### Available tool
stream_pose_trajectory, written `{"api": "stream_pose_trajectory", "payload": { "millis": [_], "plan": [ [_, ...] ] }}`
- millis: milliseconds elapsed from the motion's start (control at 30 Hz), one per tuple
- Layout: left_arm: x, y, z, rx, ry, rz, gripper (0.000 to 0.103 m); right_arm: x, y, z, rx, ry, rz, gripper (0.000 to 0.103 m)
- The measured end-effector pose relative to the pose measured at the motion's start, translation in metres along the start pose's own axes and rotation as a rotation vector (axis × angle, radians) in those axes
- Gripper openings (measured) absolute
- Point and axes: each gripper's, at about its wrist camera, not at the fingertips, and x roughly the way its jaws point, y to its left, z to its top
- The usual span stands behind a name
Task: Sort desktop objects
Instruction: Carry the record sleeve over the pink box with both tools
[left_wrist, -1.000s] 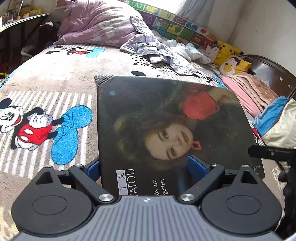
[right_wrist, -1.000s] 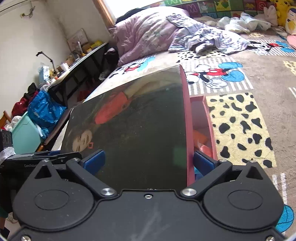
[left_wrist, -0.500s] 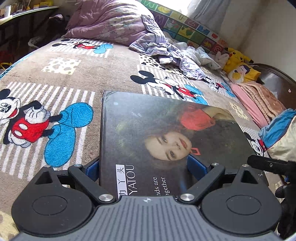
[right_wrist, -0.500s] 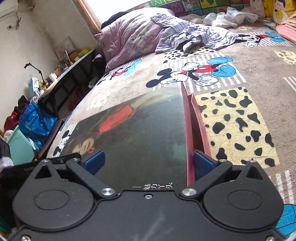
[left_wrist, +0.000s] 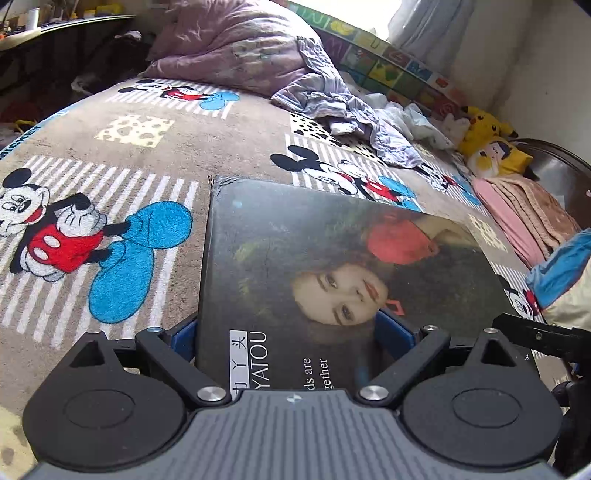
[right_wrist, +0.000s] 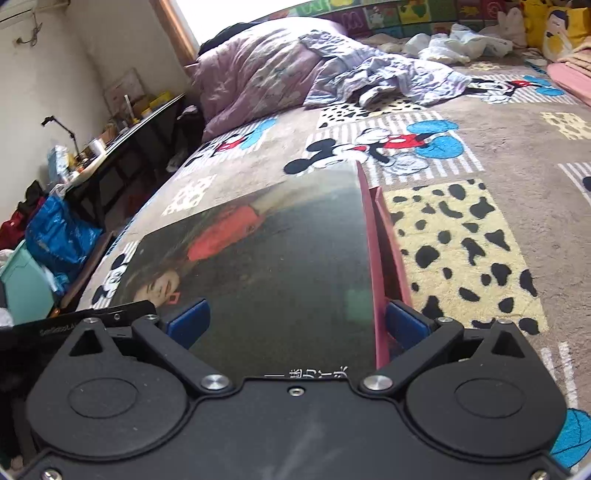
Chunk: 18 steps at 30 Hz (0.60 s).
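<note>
A flat dark box lid (left_wrist: 314, 258) printed with a woman's face and "YATOU" lies low over the Mickey Mouse blanket (left_wrist: 110, 229). It also shows in the right wrist view (right_wrist: 277, 258), set over a pink box base (right_wrist: 391, 254) whose right wall shows beside it. My left gripper (left_wrist: 288, 332) holds the lid's near edge between its blue fingers (left_wrist: 183, 336). My right gripper (right_wrist: 295, 317) holds another edge between its blue fingers (right_wrist: 188, 321). Each gripper's body shows at the edge of the other's view.
A purple duvet (left_wrist: 236, 55) and crumpled clothes (left_wrist: 332, 99) lie at the far end of the bed. Pikachu plush toys (left_wrist: 487, 144) and folded pink blankets (left_wrist: 524, 218) are at the right. A cluttered desk (right_wrist: 110, 140) and a blue bag (right_wrist: 59, 236) stand left of the bed.
The lid has come down from a raised, tilted position to nearly flat over the pink base; the base's contents are now covered. Both grippers moved down with it.
</note>
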Motion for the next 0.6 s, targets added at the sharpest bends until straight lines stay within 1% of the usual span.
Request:
{"api": "stream_pose_trajectory", "payload": {
  "millis": [100, 200, 233, 333, 400, 567, 600],
  "plan": [
    [0.000, 0.002, 0.000, -0.017, -0.002, 0.016, 0.096, 0.002, -0.006, 0.001, 0.014, -0.014, 0.006, 0.103],
    [-0.004, 0.005, 0.001, 0.010, -0.018, 0.075, 0.096, 0.002, -0.005, 0.000, -0.003, -0.015, 0.005, 0.103],
    [-0.006, 0.007, 0.002, 0.015, -0.020, 0.082, 0.096, 0.001, -0.003, -0.001, -0.019, -0.013, 0.003, 0.103],
    [-0.013, 0.015, 0.004, -0.009, -0.007, 0.031, 0.096, 0.000, 0.001, -0.003, -0.066, -0.008, -0.006, 0.103],
    [-0.016, 0.016, 0.004, 0.007, 0.009, 0.011, 0.096, 0.000, 0.000, -0.004, -0.073, -0.004, -0.005, 0.103],
    [-0.016, 0.007, -0.001, 0.081, 0.038, 0.012, 0.096, 0.000, -0.005, -0.005, -0.048, 0.006, -0.012, 0.103],
    [-0.016, 0.005, -0.002, 0.086, 0.043, 0.003, 0.096, 0.000, -0.005, -0.005, -0.047, 0.009, -0.013, 0.103]
  ]
}}
